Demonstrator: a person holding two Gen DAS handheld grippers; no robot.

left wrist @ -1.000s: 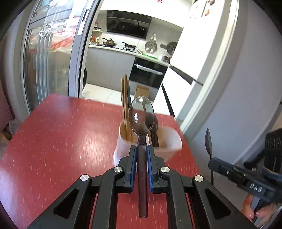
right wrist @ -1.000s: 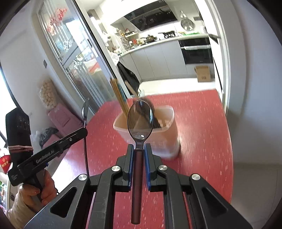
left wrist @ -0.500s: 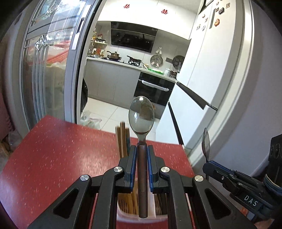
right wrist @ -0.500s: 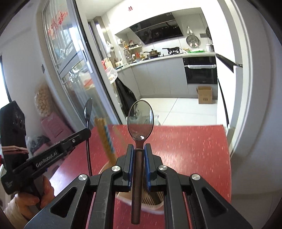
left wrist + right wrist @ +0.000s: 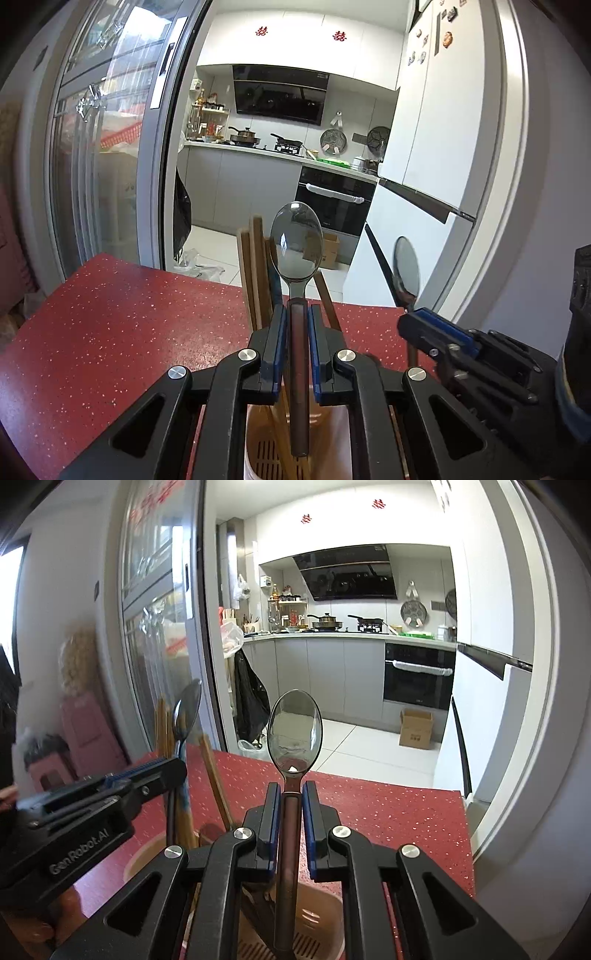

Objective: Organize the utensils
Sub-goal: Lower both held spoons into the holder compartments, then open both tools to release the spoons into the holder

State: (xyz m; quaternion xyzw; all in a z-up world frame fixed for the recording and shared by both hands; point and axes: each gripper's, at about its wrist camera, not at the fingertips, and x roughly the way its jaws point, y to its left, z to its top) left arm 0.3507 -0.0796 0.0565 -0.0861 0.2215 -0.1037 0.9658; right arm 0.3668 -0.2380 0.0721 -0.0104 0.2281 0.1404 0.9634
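My left gripper [image 5: 296,314] is shut on a spoon [image 5: 296,243] with a brown handle, bowl up, handle end hanging over the beige utensil holder [image 5: 325,443]. Brown chopsticks [image 5: 255,273] stand in that holder just behind the spoon. My right gripper [image 5: 290,790] is shut on a second spoon [image 5: 294,731] of the same kind, its handle hanging into the holder [image 5: 317,923]. The two grippers are side by side over the holder: the right gripper [image 5: 436,328] shows at the right of the left wrist view, the left gripper [image 5: 162,771] at the left of the right wrist view.
The holder stands on a red speckled table [image 5: 110,332] whose far edge [image 5: 406,790] faces an open kitchen doorway. A glass sliding door [image 5: 110,147] is at the left and a white fridge [image 5: 424,184] at the right. A hand [image 5: 33,930] grips the left tool.
Both grippers have moved forward and down over the holder, which has slid from mid-frame to beneath the fingers. The views have tilted up toward the kitchen. Both spoons stay gripped.
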